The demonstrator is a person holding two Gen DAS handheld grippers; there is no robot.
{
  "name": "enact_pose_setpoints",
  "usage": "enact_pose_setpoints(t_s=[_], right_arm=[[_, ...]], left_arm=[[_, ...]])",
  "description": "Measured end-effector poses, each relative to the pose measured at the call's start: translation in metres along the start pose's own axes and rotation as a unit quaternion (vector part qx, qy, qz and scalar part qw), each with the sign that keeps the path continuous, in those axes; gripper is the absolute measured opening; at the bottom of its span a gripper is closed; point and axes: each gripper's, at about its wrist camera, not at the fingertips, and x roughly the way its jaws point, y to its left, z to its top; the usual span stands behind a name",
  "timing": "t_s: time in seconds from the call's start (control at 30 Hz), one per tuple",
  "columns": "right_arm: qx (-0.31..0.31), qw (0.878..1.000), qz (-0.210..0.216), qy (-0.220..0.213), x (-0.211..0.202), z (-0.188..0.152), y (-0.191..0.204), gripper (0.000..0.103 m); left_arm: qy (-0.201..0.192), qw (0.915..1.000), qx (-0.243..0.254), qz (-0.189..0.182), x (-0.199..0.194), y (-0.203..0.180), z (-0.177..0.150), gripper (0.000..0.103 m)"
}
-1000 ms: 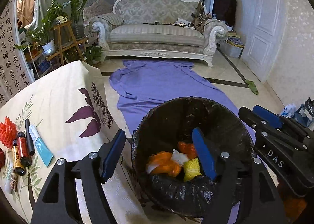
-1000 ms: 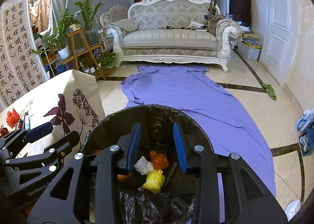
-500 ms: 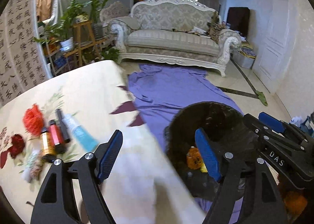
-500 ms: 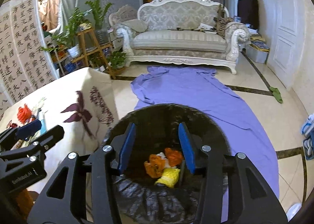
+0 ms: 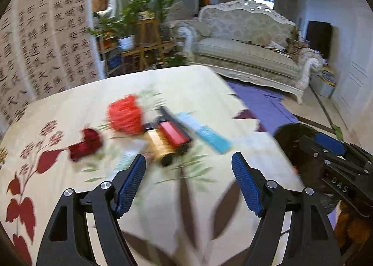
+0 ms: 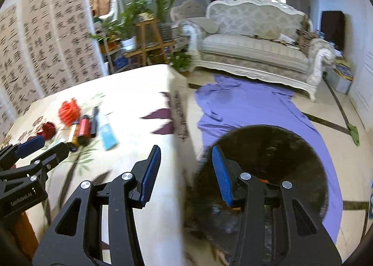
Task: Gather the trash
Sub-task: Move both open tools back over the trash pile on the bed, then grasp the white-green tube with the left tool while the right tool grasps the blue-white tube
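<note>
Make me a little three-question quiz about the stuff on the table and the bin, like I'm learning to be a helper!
1. True or false: the left tool is holding a piece of trash.
2. Which thing lies nearest the table's edge on the bin side? A) the red netted ball B) the light blue flat packet C) the dark red crumpled thing
3. Fill in: the black-lined trash bin stands on the floor, partly on a ______ cloth.

Key: 1. False, both tools are empty. 2. B. 3. purple.
</note>
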Motion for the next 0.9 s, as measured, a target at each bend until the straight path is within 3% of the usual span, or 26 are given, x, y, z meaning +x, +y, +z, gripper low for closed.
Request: enact_pose_setpoints(t_s=[0.2, 0.47, 0.83, 0.9], right_arm=[[-0.041, 0.999, 0.033, 0.009, 0.009, 0.005, 0.045, 0.045], [-0.081, 0.995, 0.055, 0.025, 0.031, 0.012, 0.089, 0.045], [-0.104, 0.991, 0.055, 0.066, 0.084, 0.035, 0.114, 0.044], [-0.108, 0.990, 0.052, 0.076, 0.093, 0.038, 0.117, 0.040]], left_arm=[[0.004, 0.9982, -0.043, 0.041, -0.003, 0.058, -0.006, 0.074], [0.010, 0.9940, -0.082, 0.072, -0.003, 0.105, -0.011, 0.074], [0.024, 0.9937, -0.089, 0.065, 0.014, 0.120, -0.010, 0.074], [0.028, 0.9937, -0.089, 0.062, 0.017, 0.121, -0.010, 0.074]])
